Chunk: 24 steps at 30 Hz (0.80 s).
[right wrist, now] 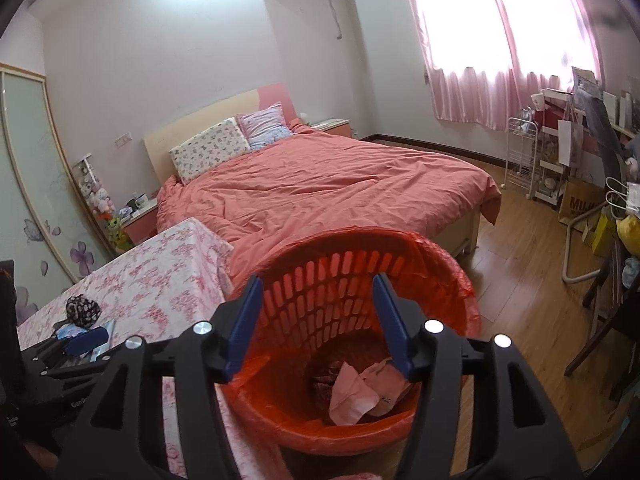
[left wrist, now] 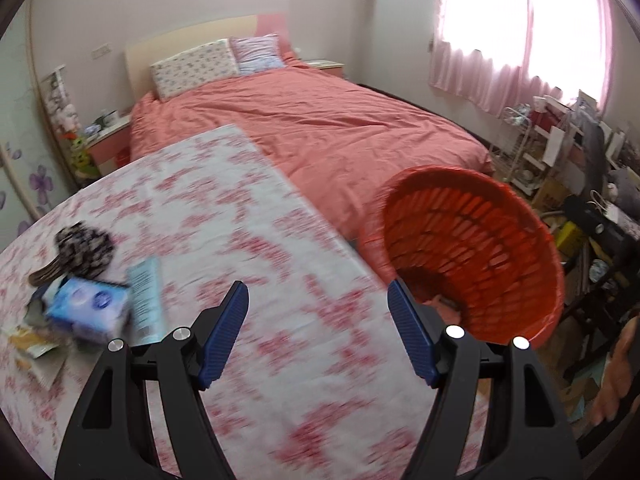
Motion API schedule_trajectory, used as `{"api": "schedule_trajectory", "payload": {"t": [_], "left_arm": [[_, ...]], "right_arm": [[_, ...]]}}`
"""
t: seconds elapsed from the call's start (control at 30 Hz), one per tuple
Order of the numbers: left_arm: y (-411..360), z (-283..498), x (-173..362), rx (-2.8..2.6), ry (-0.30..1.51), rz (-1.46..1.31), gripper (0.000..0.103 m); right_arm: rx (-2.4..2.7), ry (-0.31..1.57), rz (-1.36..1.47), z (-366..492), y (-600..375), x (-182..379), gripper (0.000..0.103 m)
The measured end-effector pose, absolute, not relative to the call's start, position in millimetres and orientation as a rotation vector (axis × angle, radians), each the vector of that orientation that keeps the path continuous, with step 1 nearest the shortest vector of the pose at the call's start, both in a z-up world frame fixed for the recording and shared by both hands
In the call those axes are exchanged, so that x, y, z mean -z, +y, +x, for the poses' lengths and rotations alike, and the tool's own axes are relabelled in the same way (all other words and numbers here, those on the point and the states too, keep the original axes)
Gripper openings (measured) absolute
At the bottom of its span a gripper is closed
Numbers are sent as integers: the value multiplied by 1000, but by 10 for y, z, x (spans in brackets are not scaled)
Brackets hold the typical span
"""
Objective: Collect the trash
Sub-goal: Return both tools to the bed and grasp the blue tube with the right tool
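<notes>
Blue-padded fingers of the right gripper (right wrist: 316,328) fill the lower middle of the right wrist view, spread apart and holding nothing, poised directly over the mouth of the red plastic wastebasket (right wrist: 448,280), which is lined with a red bag and stands on the wooden floor just beside the table corner. At the bottom of that basket, in the lower centre of the frame, lie crumpled pink paper (right wrist: 360,390) and a darker scrap too murky to name, so at least part of the collecting looks done. In the left wrist view the left gripper (left wrist: 318,330) is likewise spread wide and empty, hovering over the floral tablecloth (left wrist: 256,240), with the basket tilted into the right half of its frame. What seems left sits at the left edge of that frame: a blue tissue pack (left wrist: 90,312), a pale blue leaflet-like wrapper (left wrist: 146,300) just beside it, yellowish packets (left wrist: 32,346) below, and a dark patterned cloth item (left wrist: 86,250) above. Motion blur keeps me from saying which of these are rubbish. Judging by this, the job is partway through, with the table pile not yet cleared. Behind, in the upper half, the bed with its salmon cover (left wrist: 320,128) carries no loose litter that I can make out.
</notes>
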State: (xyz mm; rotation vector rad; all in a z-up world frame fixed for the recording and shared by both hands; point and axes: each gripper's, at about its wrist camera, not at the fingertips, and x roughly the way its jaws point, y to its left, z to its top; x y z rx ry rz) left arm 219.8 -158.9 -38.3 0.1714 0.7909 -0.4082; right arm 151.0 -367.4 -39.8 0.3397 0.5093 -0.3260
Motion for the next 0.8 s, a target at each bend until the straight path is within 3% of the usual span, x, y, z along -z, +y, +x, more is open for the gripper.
{"api": "schedule_trajectory", "payload": {"t": [0.8], "left_arm": [[567, 2283, 453, -35, 815, -20, 72]], "right_arm": [[-65, 734, 181, 2323, -1744, 610, 57]]}}
